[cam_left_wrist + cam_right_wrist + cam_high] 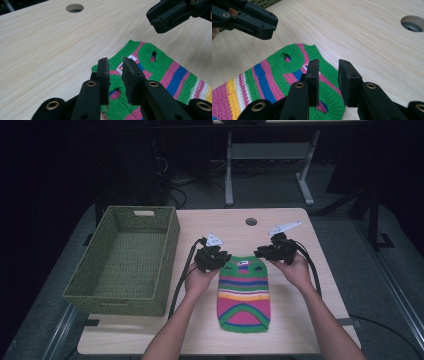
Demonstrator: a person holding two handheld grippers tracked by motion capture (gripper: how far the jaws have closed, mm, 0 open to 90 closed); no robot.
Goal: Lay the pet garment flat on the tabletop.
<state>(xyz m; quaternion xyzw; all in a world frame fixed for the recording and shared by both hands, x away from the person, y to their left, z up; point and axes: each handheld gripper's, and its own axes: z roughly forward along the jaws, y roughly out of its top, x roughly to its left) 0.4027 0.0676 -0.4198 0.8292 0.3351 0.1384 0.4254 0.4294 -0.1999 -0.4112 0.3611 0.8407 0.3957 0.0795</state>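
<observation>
Striped knit thing (244,292) lies flat on tabletop (290,330), right of basket (125,260). My left claw (115,75) and right claw (328,75) hang open over its far corners. Next: dip down, pinch both corners.

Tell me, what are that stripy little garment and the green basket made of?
The striped garment looks like knitted yarn, matte: ribbed stitches show around its armholes in the gripper views. The green basket appears woven, perhaps paper cord or plastic fibre; its walls show a fine weave, but the exact material can't be told.
</observation>
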